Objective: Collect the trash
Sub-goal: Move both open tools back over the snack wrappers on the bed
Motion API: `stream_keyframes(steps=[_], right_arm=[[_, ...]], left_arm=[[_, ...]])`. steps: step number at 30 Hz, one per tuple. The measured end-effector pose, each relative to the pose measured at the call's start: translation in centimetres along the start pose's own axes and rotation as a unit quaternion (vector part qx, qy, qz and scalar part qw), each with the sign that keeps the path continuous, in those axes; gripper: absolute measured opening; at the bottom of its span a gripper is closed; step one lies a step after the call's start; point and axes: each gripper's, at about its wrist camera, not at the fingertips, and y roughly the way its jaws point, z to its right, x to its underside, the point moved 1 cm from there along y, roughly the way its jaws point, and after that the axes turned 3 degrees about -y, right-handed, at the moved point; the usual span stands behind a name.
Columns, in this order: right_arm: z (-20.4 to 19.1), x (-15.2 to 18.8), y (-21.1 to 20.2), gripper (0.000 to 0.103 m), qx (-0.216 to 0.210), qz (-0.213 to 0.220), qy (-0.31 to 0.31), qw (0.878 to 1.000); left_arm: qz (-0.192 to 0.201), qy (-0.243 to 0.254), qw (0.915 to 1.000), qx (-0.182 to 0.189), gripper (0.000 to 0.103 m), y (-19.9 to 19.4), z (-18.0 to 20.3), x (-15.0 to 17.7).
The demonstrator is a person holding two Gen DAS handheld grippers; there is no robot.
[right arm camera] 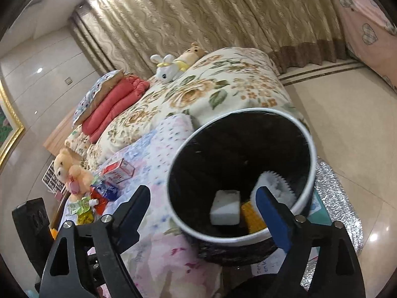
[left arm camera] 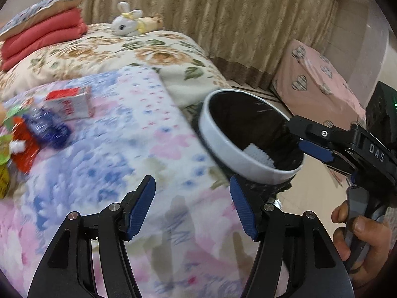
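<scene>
"DAS" in pale capitals on the black right gripper (left arm camera: pixel 311 140), beside the bin (left arm camera: pixel 223 146); box lettering blurred.

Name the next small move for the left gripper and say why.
Probably swing the left gripper, open and empty, toward the red-and-white carton on the floral blanket. It lies loose with other wrappers, while the trash bin beside the bed already holds some pieces.
</scene>
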Motion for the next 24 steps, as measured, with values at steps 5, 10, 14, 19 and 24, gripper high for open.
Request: stream_keyframes(steps=[5, 10, 14, 19, 24], right_arm=[[-2.4, 1.0, 1.0, 0.090, -0.017, -0.013, -0.015, 1.000], [-4.5, 2.2, 1.7, 0.090, -0.034, -0.024, -0.028, 0.999], [-6.4, 3.2, 2.4, 0.091, -0.047, -0.035, -0.040, 0.997], [-8.4, 4.3, 3.4, 0.091, -0.061, -0.052, -0.048, 0.996], [-10.9, 5.8, 4.6, 0.091, -0.077, -0.073, -0.064, 0.992]], left_arm=[[0.005, -0.030, 0.9994, -0.016, 0.064, -1.4, -2.9, 1.2], [0.011, -0.057, 0.9978, -0.033, 0.064, -2.8, -5.8, 2.2], [0.016, -0.074, 0.9960, -0.048, 0.064, -4.0, -7.9, 3.3], [0.020, -0.098, 0.9929, -0.065, 0.064, -5.5, -10.7, 4.7], [0.028, -0.123, 0.9882, -0.087, 0.064, -7.4, -13.7, 6.2]])
